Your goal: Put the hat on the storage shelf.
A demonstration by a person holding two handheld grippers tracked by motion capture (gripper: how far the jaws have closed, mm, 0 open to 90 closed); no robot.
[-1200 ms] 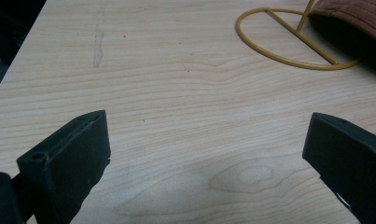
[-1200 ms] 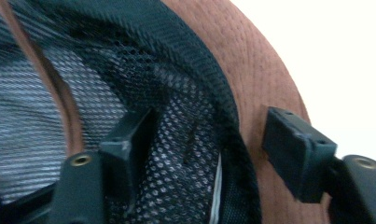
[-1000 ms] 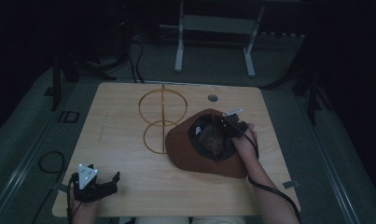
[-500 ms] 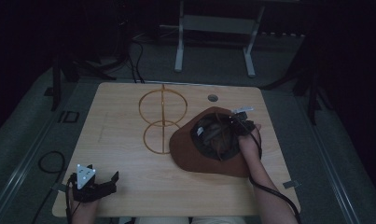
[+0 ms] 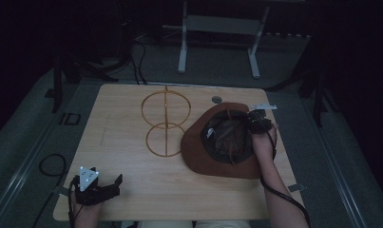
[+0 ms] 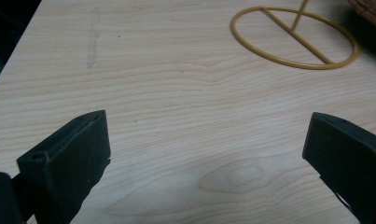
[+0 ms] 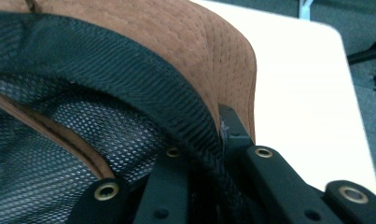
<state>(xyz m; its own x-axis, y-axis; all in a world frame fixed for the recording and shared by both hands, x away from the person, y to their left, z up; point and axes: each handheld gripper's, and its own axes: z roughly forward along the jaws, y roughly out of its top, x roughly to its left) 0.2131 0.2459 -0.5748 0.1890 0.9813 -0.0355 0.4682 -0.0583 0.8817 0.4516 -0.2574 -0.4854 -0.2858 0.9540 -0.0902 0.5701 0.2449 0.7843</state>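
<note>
A person's right gripper (image 5: 256, 119) clamps the far-right brim of a brown hat (image 5: 213, 159), which lies upside down on the right half of the wooden table (image 5: 127, 156). The wire stand (image 5: 166, 122), 2 gold rings on a rod, sits just left of the hat, nearer that hand. The left gripper (image 5: 105, 189) rests at the near-left corner, jaws apart and empty. No readable label shows.

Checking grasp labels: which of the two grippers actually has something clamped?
The right gripper: its jaws pinch the brown hat at the rim. The left gripper sits open over bare table.
</note>
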